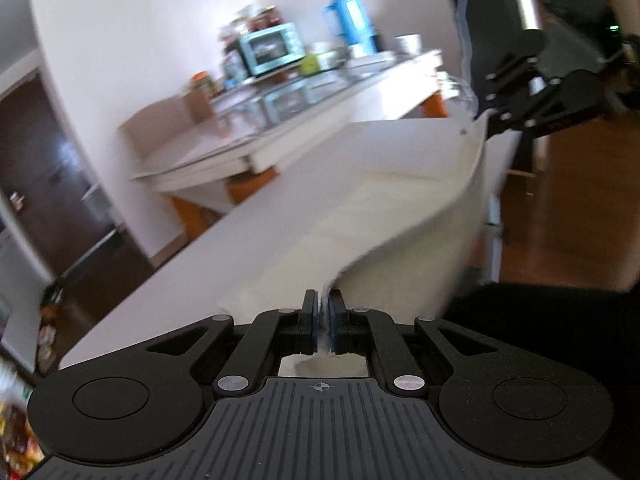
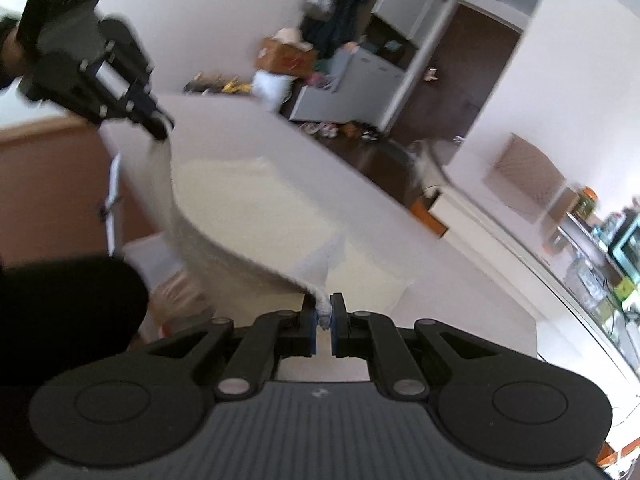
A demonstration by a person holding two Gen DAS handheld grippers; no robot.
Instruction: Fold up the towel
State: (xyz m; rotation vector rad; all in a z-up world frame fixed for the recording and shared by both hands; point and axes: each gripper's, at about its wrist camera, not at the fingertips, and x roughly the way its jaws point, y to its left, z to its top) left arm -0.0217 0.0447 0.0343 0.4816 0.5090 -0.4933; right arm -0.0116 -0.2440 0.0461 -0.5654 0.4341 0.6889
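A side table behind carries a teal oven (image 1: 272, 47) and a blue flask (image 1: 352, 16); nothing stands between them and the white tabletop (image 1: 224, 240). The cream towel (image 1: 384, 216) lies partly on the tabletop, its near edge lifted and sagging between both tools. The left tool (image 1: 324, 322) pinches one corner; the right tool (image 2: 324, 322) pinches the other, jaws narrow on the cloth.

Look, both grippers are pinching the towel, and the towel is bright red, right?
Not quite. Both the left gripper and the right gripper do pinch the towel, but it is cream-white, not red. Both wrist views show that.
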